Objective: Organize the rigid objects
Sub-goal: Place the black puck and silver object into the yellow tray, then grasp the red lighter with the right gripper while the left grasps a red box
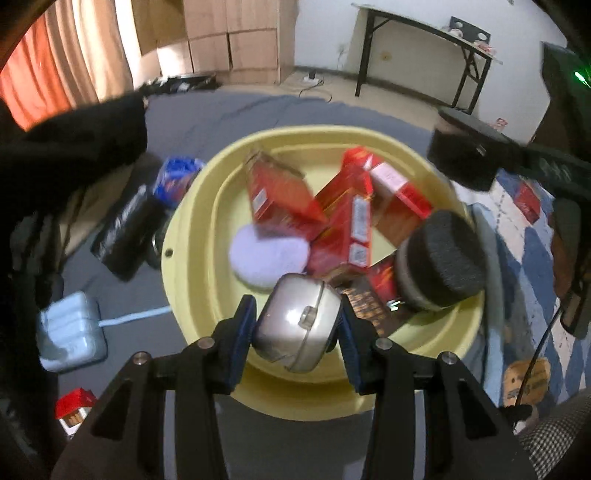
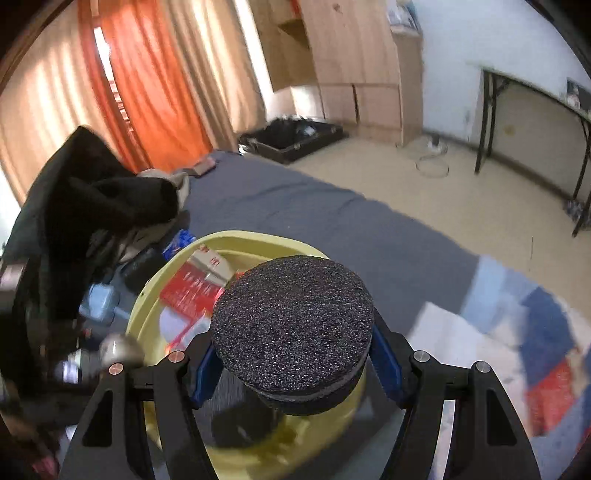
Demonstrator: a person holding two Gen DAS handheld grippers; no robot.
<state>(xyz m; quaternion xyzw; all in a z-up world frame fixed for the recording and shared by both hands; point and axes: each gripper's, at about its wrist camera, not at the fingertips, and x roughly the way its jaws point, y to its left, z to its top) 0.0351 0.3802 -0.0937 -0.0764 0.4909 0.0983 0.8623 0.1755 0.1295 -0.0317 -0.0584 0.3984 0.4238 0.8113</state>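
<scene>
A: What does the left wrist view show?
B: The left tool (image 1: 297,325) clamps a silver case (image 1: 298,326) over the yellow basin (image 1: 192,236), with red boxes (image 1: 343,221) inside.
A: And the right?
B: The right tool (image 2: 295,354) grips a black foam disc (image 2: 293,325) above that basin's rim (image 2: 147,295); the boxes are mostly hidden.

- The basin (image 1: 192,236) sits on the bed (image 1: 229,110), holding several cartons (image 1: 343,218) and a round pad (image 1: 267,254).
- Left of the basin lie a pouch (image 1: 127,232) and, nearer, what may be a charger (image 1: 70,332).
- A folding table (image 1: 428,33) stands beyond the bed's far edge.
</scene>
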